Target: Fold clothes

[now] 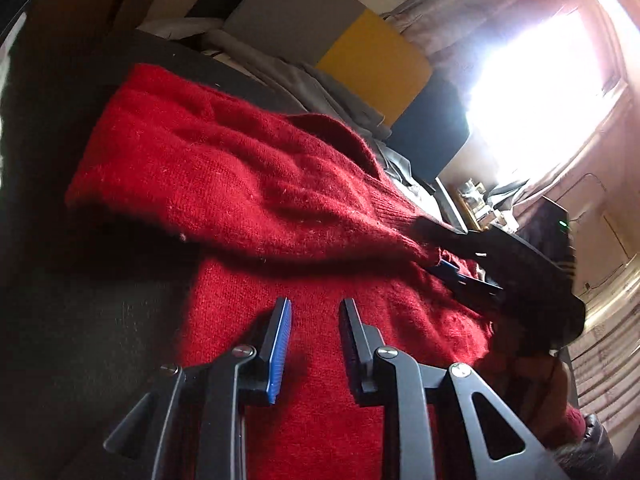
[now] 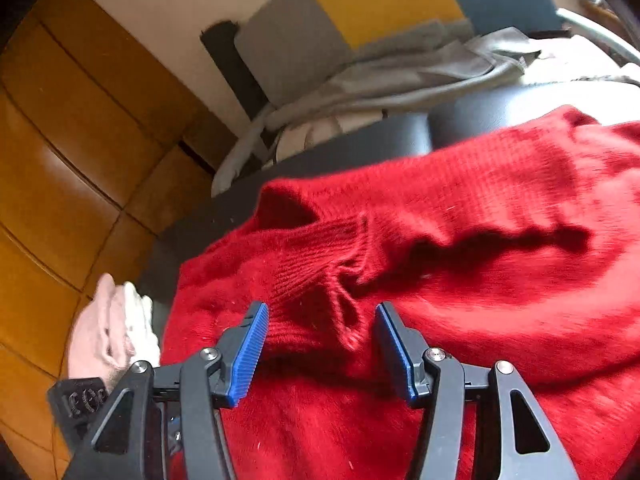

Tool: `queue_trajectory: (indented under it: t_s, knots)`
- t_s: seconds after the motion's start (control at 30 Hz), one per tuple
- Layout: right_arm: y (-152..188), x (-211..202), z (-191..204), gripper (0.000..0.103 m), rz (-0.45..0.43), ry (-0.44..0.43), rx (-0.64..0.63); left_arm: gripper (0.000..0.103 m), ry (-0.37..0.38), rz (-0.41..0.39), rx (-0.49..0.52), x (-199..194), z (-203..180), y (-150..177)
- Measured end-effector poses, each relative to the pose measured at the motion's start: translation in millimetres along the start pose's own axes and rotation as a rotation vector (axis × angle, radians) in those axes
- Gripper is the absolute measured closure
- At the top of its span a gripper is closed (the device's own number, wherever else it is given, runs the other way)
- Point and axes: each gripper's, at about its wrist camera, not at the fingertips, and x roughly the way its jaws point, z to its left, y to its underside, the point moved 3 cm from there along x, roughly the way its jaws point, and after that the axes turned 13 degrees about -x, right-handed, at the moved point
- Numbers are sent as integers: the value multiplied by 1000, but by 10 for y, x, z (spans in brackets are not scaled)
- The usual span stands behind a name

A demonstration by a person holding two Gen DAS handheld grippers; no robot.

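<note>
A red knit sweater point(image 1: 260, 184) point(image 2: 480, 280) lies spread on a dark padded surface point(image 1: 80, 280) point(image 2: 360, 148). One sleeve is folded across its body, and the ribbed cuff point(image 2: 316, 256) points toward my right gripper. My left gripper point(image 1: 316, 308) hovers low over the sweater's body, its jaws a little apart with only the fabric below showing in the gap. My right gripper point(image 2: 322, 308) has the cuff end lying between its blue pads point(image 2: 252, 344), which stand apart from it. The left wrist view also shows the right gripper point(image 1: 472, 280) at the sleeve's end.
A heap of grey clothes point(image 2: 400, 76) point(image 1: 320, 88) lies beyond the surface's far edge, against grey and yellow panels point(image 1: 376, 60). Wooden floor point(image 2: 60, 140) shows to the left. Something pale pink and white point(image 2: 116, 328) sits by the surface's near-left edge. A bright window point(image 1: 540, 92) glares.
</note>
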Motion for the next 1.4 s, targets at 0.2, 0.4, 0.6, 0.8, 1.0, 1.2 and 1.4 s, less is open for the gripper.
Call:
queue_trajectory:
  t_s: [0.2, 0.4, 0.6, 0.8, 1.0, 1.2, 1.4]
  knots:
    - [-214, 13, 405, 95, 53, 87, -212, 78, 4, 0, 3, 18, -22, -101]
    - [-889, -568, 642, 95, -42, 167, -393, 74, -47, 8, 13, 227, -105, -341]
    - [-1314, -1128, 380, 95, -138, 279, -430, 74, -69, -35, 23, 351, -169, -559]
    - [-893, -1203, -631, 95, -100, 367, -262, 74, -128, -51, 11, 404, -67, -618]
    - [-173, -1222, -1533, 95, -15, 415, -77, 74, -129, -44, 32, 363, -36, -541]
    - [206, -1138, -1888, 95, 18, 439, -2, 74, -151, -30, 70, 359, -70, -468]
    - [275, -1248, -1983, 73, -32, 306, 65, 74, -164, -44, 110, 26, -158, -401]
